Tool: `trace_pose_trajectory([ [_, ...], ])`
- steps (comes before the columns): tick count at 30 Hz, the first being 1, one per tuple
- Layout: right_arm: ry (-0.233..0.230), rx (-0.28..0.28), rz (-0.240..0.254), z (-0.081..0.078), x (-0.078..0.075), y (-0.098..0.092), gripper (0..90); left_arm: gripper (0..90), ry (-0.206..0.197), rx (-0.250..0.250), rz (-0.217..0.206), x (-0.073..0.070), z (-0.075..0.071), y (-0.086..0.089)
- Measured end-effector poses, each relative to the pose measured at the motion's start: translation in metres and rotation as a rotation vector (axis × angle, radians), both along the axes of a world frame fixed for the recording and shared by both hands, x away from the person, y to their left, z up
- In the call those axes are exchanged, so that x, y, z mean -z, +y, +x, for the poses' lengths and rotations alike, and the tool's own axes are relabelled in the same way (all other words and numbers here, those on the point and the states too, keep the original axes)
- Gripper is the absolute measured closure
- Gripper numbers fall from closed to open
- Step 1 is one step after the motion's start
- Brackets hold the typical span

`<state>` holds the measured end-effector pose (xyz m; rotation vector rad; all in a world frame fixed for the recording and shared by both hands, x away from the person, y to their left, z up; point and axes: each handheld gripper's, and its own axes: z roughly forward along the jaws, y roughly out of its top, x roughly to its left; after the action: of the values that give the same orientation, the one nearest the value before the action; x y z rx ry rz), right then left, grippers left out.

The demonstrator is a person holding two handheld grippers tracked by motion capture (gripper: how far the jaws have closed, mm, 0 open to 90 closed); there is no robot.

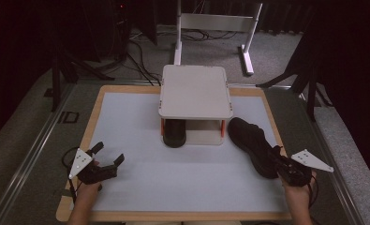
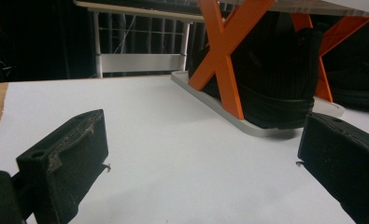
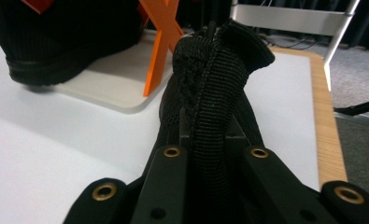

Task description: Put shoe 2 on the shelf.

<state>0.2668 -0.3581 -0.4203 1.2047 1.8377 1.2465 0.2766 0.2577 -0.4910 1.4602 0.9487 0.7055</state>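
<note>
Right tool (image 1: 277, 165) at four o'clock clamps the black shoe's (image 1: 251, 142) heel collar; left tool (image 1: 108, 157) at eight o'clock gapes, empty.

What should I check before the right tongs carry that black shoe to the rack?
1. Right tongs shut on the loose shoe's heel: ok.
2. Grip depth: only the heel fabric is pinched; security cannot tell.
3. Shoe clear of the mat: cannot tell.
4. Rack lower shelf: another shoe sits there; room beside it cannot tell.
5. Rack top bare: ok.
6. Left tongs open, holding nothing, away from the path: ok.
</note>
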Motion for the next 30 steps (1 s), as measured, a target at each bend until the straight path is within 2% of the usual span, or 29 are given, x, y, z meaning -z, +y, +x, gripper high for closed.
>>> trace_pose_trajectory([
  [1,0.0,0.0,0.0,0.0,0.0,0.0,84.9,2.1,0.0,0.0,0.0,0.0,0.0,0.0],
  [6,-0.04,0.02,-0.002,-0.021,-0.009,0.006,84.9,2.1,0.0,0.001,0.0,0.0,0.0,0.0],
  [12,-0.085,0.011,0.006,-0.037,-0.017,0.011,84.8,2.1,0.0,0.001,0.0,0.0,0.0,0.0],
  [16,-0.117,-0.007,0.022,-0.055,-0.028,0.015,84.8,2.1,-0.001,0.001,0.0,0.0,0.0,0.0],
  [21,-0.125,-0.048,0.022,-0.07,-0.034,0.027,84.8,2.1,-0.002,-0.001,0.002,0.0,0.0,0.0],
  [26,-0.132,-0.095,-0.006,-0.075,-0.034,0.047,84.7,2.1,-0.004,-0.003,0.001,0.0,0.0,0.0],
  [30,-0.112,-0.133,0.011,-0.069,-0.028,0.06,84.7,2.1,-0.005,-0.001,0.0,0.0,0.0,0.0],
])
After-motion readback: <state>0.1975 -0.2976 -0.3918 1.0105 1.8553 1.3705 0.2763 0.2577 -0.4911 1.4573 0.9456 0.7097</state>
